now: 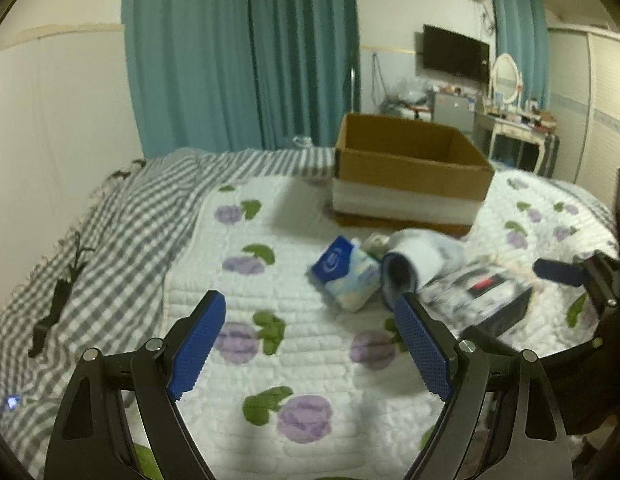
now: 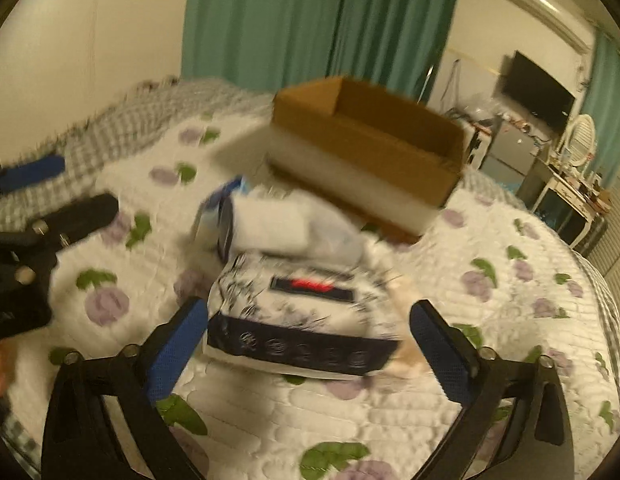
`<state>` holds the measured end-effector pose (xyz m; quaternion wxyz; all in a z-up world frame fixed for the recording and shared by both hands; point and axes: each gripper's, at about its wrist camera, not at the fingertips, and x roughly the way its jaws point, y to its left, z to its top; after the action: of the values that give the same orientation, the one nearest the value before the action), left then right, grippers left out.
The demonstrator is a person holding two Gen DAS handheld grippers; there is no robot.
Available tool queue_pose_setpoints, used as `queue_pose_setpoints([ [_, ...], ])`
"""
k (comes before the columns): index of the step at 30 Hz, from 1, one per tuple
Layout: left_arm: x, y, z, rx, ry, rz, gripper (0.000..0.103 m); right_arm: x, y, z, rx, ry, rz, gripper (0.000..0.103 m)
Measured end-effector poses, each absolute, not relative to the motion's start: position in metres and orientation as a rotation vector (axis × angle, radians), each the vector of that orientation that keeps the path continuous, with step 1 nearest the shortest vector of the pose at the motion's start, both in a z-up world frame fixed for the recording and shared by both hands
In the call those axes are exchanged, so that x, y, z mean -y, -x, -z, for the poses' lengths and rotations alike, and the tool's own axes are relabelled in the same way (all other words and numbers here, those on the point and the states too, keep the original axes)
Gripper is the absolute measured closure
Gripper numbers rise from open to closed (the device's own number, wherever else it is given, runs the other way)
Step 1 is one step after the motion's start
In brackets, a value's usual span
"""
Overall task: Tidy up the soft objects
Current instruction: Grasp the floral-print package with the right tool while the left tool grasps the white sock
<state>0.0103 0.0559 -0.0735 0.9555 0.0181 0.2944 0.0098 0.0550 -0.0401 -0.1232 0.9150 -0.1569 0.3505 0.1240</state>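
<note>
Soft items lie on the flowered quilt (image 1: 293, 216) in front of an open cardboard box (image 1: 410, 168): a blue and white tissue pack (image 1: 348, 274), a rolled white sock with a dark cuff (image 1: 414, 266), and a black and white wrapped pack (image 1: 480, 300). My left gripper (image 1: 310, 344) is open and empty, above the quilt short of the tissue pack. In the right wrist view my right gripper (image 2: 310, 344) is open, its fingers either side of the wrapped pack (image 2: 305, 320), not touching it. The sock (image 2: 285, 224) and box (image 2: 370, 148) lie beyond.
A grey checked blanket (image 1: 121, 216) covers the bed's left side. Teal curtains (image 1: 237, 52) hang behind the bed. A dressing table with a mirror (image 1: 510, 116) and a wall television (image 1: 456, 53) stand at the far right. The left gripper (image 2: 33, 224) shows at the right wrist view's left edge.
</note>
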Motion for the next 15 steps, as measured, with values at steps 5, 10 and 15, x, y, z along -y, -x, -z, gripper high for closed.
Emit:
queue_pose_setpoints([
  [5, -0.068, -0.017, 0.086, -0.627, -0.017, -0.016, 0.016, 0.024, -0.067, 0.154, -0.804, 0.372, -0.263, 0.006],
  [10, -0.075, -0.021, 0.092, -0.649, 0.002, -0.008, 0.016, 0.021, -0.077, 0.171, -0.853, 0.4, -0.246, 0.004],
  [15, -0.077, -0.023, 0.093, -0.652, 0.008, -0.006, 0.016, 0.018, -0.08, 0.179, -0.861, 0.448, -0.233, 0.004],
])
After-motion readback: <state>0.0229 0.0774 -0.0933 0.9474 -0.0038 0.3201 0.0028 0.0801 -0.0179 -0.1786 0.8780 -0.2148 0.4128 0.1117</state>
